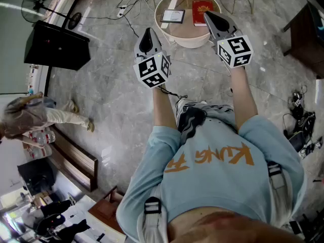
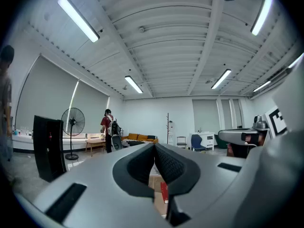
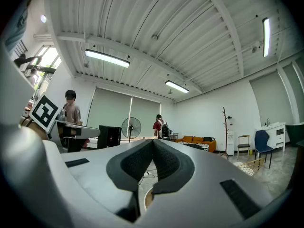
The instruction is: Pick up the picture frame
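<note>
Both grippers out ahead of me, pointing level. Left gripper (image 1: pixel 148 33): jaws pressed together, nothing between them. Right gripper (image 1: pixel 209 17): same, pads closed on air. Picture frame (image 1: pixel 173 16) lies flat on the round table (image 1: pixel 187 42) at 12 o'clock, toward the table's 10 o'clock side. Red booklet (image 1: pixel 201 11), possibly a passport, at the frame's 3 o'clock. Neither gripper touches the frame; left tip at its 7 o'clock
</note>
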Available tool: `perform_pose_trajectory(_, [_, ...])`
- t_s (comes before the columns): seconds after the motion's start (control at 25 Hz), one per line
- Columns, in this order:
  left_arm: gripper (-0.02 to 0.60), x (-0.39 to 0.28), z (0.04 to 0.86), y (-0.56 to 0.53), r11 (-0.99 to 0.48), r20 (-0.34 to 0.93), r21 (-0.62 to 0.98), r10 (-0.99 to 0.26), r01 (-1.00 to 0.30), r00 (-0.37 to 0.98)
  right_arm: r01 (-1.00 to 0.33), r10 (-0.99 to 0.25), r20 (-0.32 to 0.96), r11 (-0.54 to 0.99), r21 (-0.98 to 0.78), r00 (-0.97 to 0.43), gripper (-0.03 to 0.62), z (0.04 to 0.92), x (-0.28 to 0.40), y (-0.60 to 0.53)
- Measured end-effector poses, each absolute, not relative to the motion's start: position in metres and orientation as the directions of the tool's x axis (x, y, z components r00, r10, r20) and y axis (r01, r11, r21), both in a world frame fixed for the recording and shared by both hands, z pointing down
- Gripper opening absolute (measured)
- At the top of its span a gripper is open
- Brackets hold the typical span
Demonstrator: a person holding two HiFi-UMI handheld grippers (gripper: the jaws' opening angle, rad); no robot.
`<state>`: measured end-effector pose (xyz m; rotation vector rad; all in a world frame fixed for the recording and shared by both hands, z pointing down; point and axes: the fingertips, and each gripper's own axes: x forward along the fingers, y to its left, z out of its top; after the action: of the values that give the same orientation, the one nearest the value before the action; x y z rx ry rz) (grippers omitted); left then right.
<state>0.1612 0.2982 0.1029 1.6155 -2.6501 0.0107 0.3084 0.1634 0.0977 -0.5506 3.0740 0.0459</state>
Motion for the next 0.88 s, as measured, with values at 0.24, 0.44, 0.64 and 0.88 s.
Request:
perform_pose_trajectory(0.24, [0.018,0.158,0.107,0.292,0.447,0.056,0.005,-0.893,-0.895,-0.446,-0.348,-0.348,-0.014,0.937,0.022,-0.938,-0.002,0.101,0.304,0.159])
perform_pose_trajectory(0.44, [0.018,0.154,0.108,0.284,0.454,0.073,-0.007,-0.888,-0.891,-0.453,-0.373,-0.373,-0.034,0.928,0.002,-0.927,-0.002,0.1,0.308,0.144])
perform_pose_trajectory(0.64, [0.018,0.159,0.106,0.281,0.453,0.102,-0.059,-0.884,-0.889,-0.457,-0.387,-0.39,-0.069,0.92,-0.052,-0.918,-0.002,0.095,0.315,0.128])
perform_pose_trajectory(0.88, [0.018,0.137,0.108,0.31,0.515,0.127,-0.065,-0.845,-0.855,-0.519,-0.326,-0.331,-0.077,0.943,-0.068,-0.941,-0.002,0.097,0.294,0.146])
